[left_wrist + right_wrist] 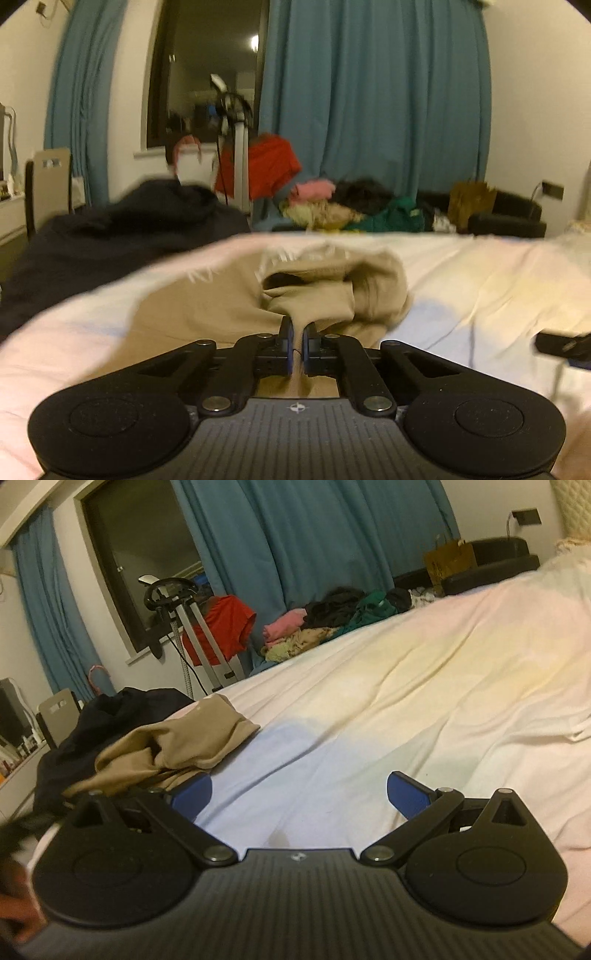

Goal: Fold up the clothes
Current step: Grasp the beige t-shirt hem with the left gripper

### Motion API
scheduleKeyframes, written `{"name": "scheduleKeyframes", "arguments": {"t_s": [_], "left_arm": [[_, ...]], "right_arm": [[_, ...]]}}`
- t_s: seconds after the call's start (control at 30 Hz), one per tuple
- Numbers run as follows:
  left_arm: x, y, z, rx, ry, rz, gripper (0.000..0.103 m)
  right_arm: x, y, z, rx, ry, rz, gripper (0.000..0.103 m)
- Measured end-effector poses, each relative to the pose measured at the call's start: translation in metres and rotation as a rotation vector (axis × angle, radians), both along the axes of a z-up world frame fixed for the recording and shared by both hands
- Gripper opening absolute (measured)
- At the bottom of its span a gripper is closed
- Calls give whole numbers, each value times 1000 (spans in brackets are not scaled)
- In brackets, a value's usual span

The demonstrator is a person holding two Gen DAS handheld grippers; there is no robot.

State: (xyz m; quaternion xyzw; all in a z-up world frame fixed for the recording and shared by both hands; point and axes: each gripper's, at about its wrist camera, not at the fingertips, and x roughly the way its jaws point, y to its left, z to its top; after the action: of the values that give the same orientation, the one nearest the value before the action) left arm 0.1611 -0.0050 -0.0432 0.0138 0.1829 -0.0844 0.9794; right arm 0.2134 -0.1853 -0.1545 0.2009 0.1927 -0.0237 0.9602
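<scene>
Left wrist: left gripper point(298, 328) clamps one tan garment point(332, 295); right gripper point(299, 794) spread, empty.

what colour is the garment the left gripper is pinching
Tan garment, beige-khaki and plain; clearest in the right wrist view.

**A bedroom at home**

A wide bed point(424, 686) with a rumpled white sheet fills the foreground. Long blue curtains point(373, 92) hang beside a dark window point(207, 66). Loose clothes point(332, 624) lie heaped by the bed's far edge, a red garment point(225, 624) hangs on a metal stand point(195, 627), and a chair point(50, 181) stands by the wall.
</scene>
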Motion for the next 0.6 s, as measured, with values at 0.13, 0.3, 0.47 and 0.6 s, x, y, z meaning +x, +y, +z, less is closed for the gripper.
{"name": "scheduleKeyframes", "arguments": {"t_s": [0.13, 0.3, 0.47, 0.6], "left_arm": [[-49, 28, 41, -59, -72, 0, 4], [-106, 65, 80, -132, -172, 0, 4], [-138, 92, 98, -171, -210, -30, 4], [-144, 106, 99, -208, -223, -43, 4]], "right_arm": [[-12, 11, 11, -69, -56, 18, 103], [-34, 28, 27, -147, -135, 51, 103], [-54, 55, 37, -173, -131, 155, 102], [-61, 87, 33, -194, -88, 278, 102]]}}
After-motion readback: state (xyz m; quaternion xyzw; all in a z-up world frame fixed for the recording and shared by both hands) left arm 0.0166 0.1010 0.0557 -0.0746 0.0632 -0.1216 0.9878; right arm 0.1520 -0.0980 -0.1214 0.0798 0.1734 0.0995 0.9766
